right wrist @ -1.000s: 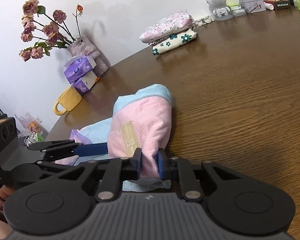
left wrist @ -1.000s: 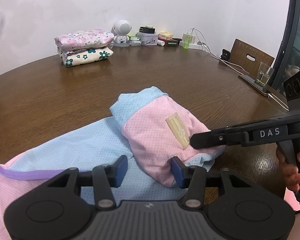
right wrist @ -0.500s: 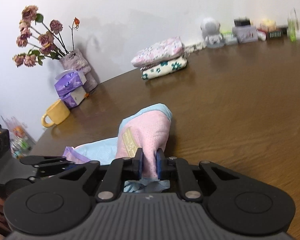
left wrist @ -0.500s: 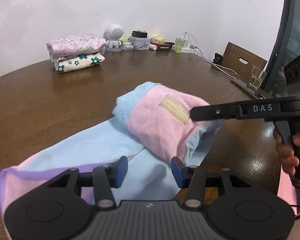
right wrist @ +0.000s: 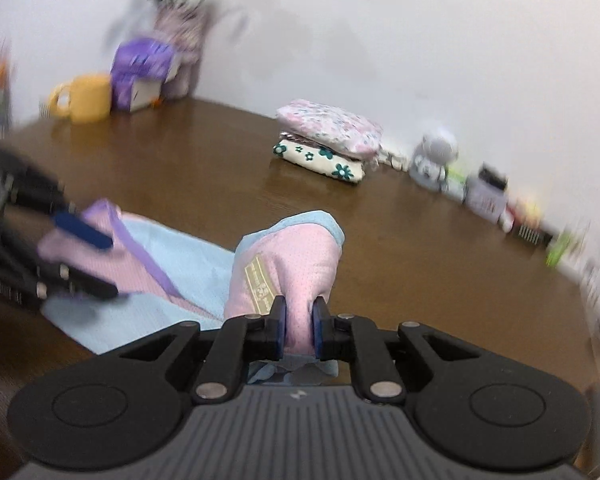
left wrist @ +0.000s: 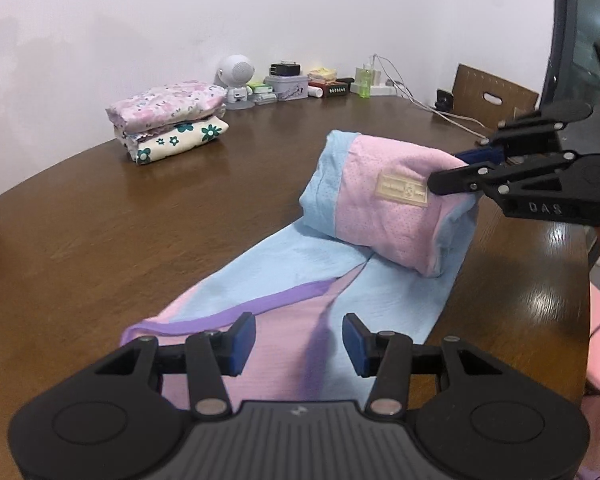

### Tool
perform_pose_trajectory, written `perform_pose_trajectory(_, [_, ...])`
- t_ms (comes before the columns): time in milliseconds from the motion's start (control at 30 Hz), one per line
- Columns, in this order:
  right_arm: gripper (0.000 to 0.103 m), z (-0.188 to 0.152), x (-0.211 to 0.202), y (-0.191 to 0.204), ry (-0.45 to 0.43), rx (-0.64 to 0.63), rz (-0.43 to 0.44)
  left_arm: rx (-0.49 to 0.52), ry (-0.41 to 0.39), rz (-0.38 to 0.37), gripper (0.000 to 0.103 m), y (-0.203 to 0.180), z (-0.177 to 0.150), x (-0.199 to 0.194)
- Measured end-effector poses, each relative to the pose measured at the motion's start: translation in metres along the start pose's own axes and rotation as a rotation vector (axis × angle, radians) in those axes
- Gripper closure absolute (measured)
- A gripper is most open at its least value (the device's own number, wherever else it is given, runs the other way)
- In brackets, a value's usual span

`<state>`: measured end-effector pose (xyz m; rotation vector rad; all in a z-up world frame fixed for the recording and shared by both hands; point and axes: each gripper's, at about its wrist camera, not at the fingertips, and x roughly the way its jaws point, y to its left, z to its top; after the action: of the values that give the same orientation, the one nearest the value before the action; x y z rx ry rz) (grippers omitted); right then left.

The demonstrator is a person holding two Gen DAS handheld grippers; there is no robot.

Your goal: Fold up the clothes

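A pink and light-blue garment (left wrist: 324,276) with a purple band lies stretched across the brown table (left wrist: 140,216). Its far end is folded over into a thick pink roll (left wrist: 388,208) bearing a beige label. My right gripper (right wrist: 299,330) is shut on that roll (right wrist: 292,276), and it shows in the left wrist view as black jaws (left wrist: 460,172) clamping the roll's right end. My left gripper (left wrist: 299,340) hangs open over the flat near end by the purple band, with nothing between its blue pads; the right wrist view shows it blurred at the left (right wrist: 84,256).
A stack of two folded floral clothes (left wrist: 168,120) sits at the back of the table. Behind it are a small white robot figure (left wrist: 236,80), boxes and bottles. A yellow mug (right wrist: 84,98), a purple tissue pack and flowers stand far left. A chair back (left wrist: 492,96) and cable lie right.
My left gripper has drawn back from the roll to the garment's flat near end. The right gripper kept its hold and swung round, stretching the garment out longer.
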<state>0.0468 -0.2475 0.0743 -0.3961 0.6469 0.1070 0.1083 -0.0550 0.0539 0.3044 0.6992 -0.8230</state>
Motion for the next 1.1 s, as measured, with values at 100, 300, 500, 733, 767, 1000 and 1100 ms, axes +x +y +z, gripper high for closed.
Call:
perform_pose_trajectory(100, [0.091, 0.007, 0.001, 0.024, 0.004, -0.102, -0.006, 0.027, 0.024, -0.029, 0.056, 0.003, 0.002, 0.01])
perform_pose_trajectory(300, [0.091, 0.013, 0.001, 0.061, 0.014, -0.188, 0.032, 0.014, 0.022, -0.062, 0.057, 0.008, -0.003, 0.014])
perform_pose_trajectory(500, [0.09, 0.012, 0.009, 0.072, 0.029, -0.165, 0.094, 0.001, 0.018, -0.091, 0.057, 0.012, -0.007, 0.017])
perform_pose_trajectory(733, [0.085, 0.005, 0.016, 0.075, 0.018, -0.067, 0.182, -0.025, 0.021, -0.101, 0.056, 0.017, -0.006, 0.01])
perform_pose_trajectory(767, [0.082, 0.004, 0.017, 0.074, 0.013, -0.047, 0.202, -0.033, 0.011, -0.097, 0.056, 0.02, -0.006, 0.006])
perform_pose_trajectory(1000, [0.072, -0.006, -0.007, 0.045, -0.08, 0.131, 0.34, -0.106, -0.101, -0.057, 0.056, 0.038, 0.01, -0.028])
perform_pose_trajectory(1100, [0.071, -0.012, -0.021, 0.031, -0.126, 0.159, 0.303, -0.095, -0.118, -0.062, 0.056, 0.034, 0.022, -0.03])
